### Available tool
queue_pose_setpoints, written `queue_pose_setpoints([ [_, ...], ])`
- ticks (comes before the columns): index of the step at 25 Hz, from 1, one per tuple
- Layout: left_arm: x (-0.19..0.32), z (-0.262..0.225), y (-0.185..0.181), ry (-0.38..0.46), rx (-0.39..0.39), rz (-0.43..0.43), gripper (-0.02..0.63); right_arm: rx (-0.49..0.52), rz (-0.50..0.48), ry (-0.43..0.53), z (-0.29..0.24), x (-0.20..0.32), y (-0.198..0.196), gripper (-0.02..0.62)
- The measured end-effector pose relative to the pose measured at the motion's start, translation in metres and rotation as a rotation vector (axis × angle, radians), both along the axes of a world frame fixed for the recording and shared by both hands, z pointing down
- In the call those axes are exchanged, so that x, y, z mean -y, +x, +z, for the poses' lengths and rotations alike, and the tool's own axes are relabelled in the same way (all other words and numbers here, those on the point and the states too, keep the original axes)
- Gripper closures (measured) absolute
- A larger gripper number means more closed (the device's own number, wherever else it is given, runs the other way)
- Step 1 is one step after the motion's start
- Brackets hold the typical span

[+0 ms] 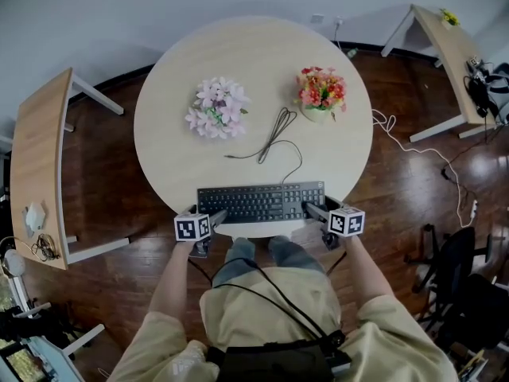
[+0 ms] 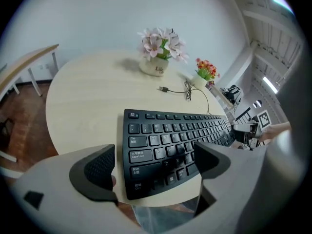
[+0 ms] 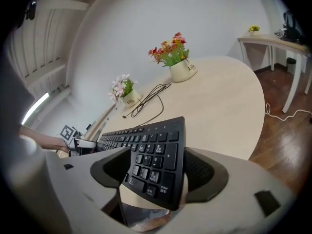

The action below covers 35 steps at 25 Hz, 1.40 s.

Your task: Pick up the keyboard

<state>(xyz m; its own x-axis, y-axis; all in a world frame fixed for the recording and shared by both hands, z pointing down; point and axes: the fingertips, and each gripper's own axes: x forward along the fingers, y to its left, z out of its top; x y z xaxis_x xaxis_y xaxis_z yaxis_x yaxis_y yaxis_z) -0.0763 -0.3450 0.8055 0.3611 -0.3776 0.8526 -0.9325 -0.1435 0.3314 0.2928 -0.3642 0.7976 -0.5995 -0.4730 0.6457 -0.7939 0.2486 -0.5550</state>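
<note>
A black keyboard point(image 1: 261, 203) lies flat at the near edge of the round pale table point(image 1: 171, 126). Its cable point(image 1: 274, 138) runs off toward the middle. My left gripper point(image 1: 215, 216) is at the keyboard's left end. In the left gripper view it point(image 2: 155, 165) stands wide open across the near left corner of the keyboard point(image 2: 170, 138), with one pad off the end and the other above the keys. My right gripper point(image 1: 312, 210) is at the right end. In the right gripper view it point(image 3: 158, 172) has its pads against the number-pad corner of the keyboard point(image 3: 153, 152).
A pot of pink flowers point(image 1: 216, 107) and a pot of red and orange flowers point(image 1: 321, 90) stand beyond the keyboard. Wooden side desks stand to the left point(image 1: 36, 165) and the far right point(image 1: 449, 42). A black chair point(image 1: 453, 265) is on the floor at right.
</note>
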Motion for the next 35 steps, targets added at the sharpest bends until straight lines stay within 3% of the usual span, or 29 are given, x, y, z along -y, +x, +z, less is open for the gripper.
queue_pose_setpoints([
  [3,0.002,0.000,0.000,-0.030,-0.023,0.016,0.202,0.064,0.050,-0.014,-0.001,0.007,0.002,0.276],
  [6,0.006,-0.004,-0.002,-0.046,-0.039,0.030,0.207,0.042,0.016,-0.018,0.000,0.005,-0.003,0.278],
  [11,0.034,-0.043,0.006,0.104,-0.073,0.031,0.238,0.038,0.027,0.060,-0.021,0.021,0.010,0.287],
  [15,0.076,-0.110,0.005,0.288,-0.058,0.027,0.236,0.059,0.041,0.264,-0.090,0.069,0.009,0.291],
  [21,0.127,-0.247,0.000,0.641,0.011,0.006,0.236,0.076,0.103,0.707,-0.256,0.132,0.007,0.307],
  [27,0.143,-0.375,-0.006,0.958,0.024,-0.057,0.236,0.042,0.133,1.046,-0.405,0.148,0.005,0.307],
  [31,0.132,-0.440,-0.014,1.131,0.074,-0.057,0.235,0.036,0.133,1.177,-0.459,0.133,-0.001,0.307],
  [35,0.123,-0.461,-0.015,1.206,0.095,-0.050,0.235,0.059,0.142,1.225,-0.473,0.122,-0.001,0.308],
])
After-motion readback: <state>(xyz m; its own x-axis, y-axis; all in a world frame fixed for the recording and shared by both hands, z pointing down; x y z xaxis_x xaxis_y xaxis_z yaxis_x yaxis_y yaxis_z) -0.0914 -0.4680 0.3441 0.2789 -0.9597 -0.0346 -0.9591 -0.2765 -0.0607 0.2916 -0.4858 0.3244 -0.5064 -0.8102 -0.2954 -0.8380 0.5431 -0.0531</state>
